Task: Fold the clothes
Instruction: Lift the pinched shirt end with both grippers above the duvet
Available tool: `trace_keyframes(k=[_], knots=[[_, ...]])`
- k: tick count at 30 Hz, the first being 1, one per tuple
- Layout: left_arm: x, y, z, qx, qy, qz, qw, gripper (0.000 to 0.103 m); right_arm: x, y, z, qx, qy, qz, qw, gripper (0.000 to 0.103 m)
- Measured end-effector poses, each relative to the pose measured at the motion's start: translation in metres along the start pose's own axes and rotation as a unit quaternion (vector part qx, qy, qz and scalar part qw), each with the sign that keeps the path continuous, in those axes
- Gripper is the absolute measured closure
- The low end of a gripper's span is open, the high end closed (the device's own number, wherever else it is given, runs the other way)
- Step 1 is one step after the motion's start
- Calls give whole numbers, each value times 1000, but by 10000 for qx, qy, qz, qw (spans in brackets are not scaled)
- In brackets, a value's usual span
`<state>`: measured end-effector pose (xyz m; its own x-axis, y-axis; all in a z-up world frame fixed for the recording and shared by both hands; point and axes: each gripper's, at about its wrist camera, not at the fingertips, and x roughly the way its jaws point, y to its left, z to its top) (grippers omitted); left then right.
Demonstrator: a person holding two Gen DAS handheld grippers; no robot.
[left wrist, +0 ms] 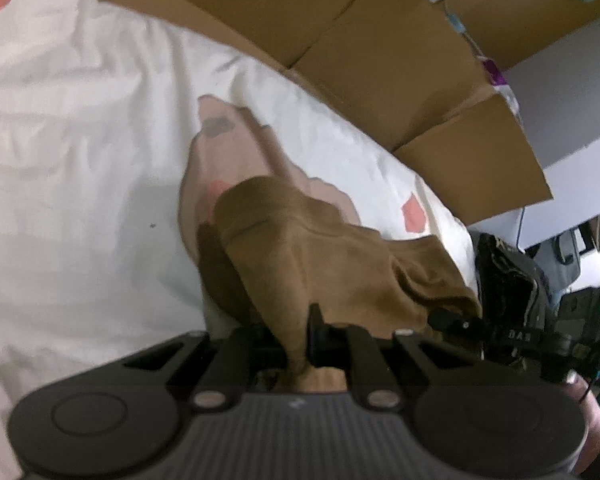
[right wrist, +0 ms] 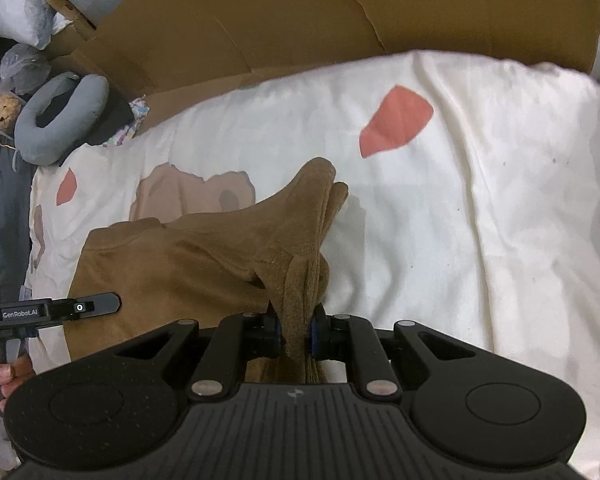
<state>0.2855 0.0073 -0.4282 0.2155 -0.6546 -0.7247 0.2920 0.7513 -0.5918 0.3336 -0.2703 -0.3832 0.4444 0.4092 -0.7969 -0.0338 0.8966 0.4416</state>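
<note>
— Where are we standing with the brown garment [right wrist: 188,264]?

— We're holding it over the white bed sheet [right wrist: 460,200], and it's sagging between our tools, long axis running hand to hand.

— And the tools?

— We're pinching an edge in the left tool [left wrist: 300,344] and a bunched corner in the right tool [right wrist: 296,336]; each hand sits at its own end, neither nearer.

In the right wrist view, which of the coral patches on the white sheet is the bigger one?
The coral patch up right of the brown garment is the bigger. The other coral patch is a narrow sliver near the sheet's left edge, below the grey neck pillow.
</note>
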Motion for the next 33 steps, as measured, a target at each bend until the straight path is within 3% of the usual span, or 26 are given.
trace_keyframes(k=[13,33], knots=[[-36,-39,-12,422,-435,63,9981,96,-36,33,-7,-232,-470,-274,9982,91],[-84,-85,-40,435,-230,288,9984,96,-102,86,-27,-611,-581,-590,9947,92]])
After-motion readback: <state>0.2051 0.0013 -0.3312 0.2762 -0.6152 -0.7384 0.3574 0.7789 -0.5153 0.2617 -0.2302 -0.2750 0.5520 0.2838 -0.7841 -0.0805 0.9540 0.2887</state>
